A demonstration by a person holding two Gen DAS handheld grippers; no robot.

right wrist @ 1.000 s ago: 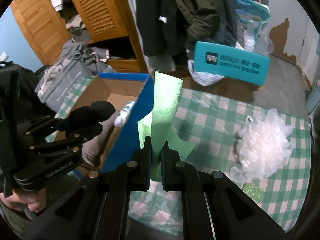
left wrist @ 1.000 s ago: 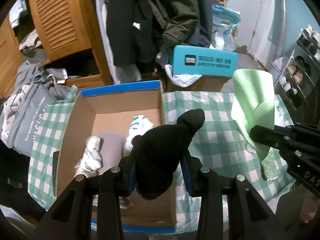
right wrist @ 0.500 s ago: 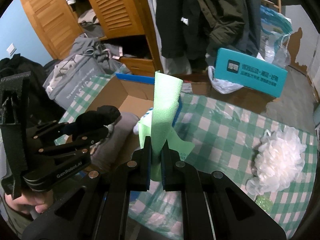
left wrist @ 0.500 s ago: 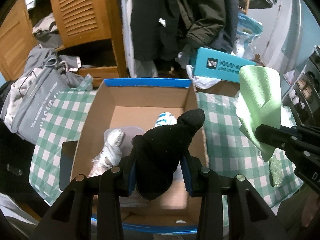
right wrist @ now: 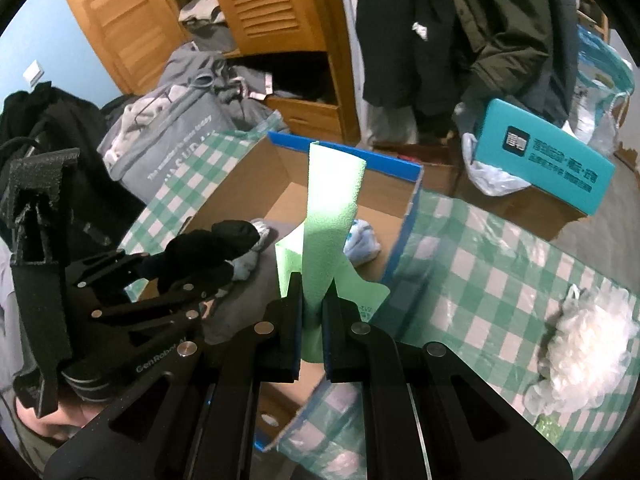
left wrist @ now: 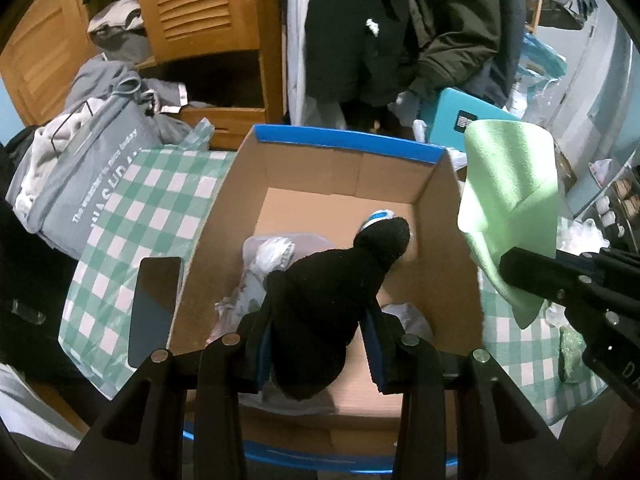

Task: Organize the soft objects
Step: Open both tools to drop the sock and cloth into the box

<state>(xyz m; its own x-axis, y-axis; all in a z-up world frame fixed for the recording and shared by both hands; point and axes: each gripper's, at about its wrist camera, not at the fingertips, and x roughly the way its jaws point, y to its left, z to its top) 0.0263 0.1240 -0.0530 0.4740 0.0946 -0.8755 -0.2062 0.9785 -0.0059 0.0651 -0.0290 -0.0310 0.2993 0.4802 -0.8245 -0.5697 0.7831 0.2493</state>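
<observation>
My left gripper is shut on a black sock and holds it above the open cardboard box with blue rims. Inside the box lie a grey cloth with a white sock and a blue-striped white sock. My right gripper is shut on a light green cloth, held upright over the box's right wall; the cloth also shows in the left wrist view. The left gripper with the black sock shows at the left of the right wrist view.
The box stands on a green checked tablecloth. A white mesh bath pouf lies at the right, a green sponge near it. A dark phone lies left of the box. Behind are a grey bag, a teal box and a wardrobe.
Both grippers have moved left with their loads. The black sock now hangs over the box's middle and the green cloth over its right wall.
</observation>
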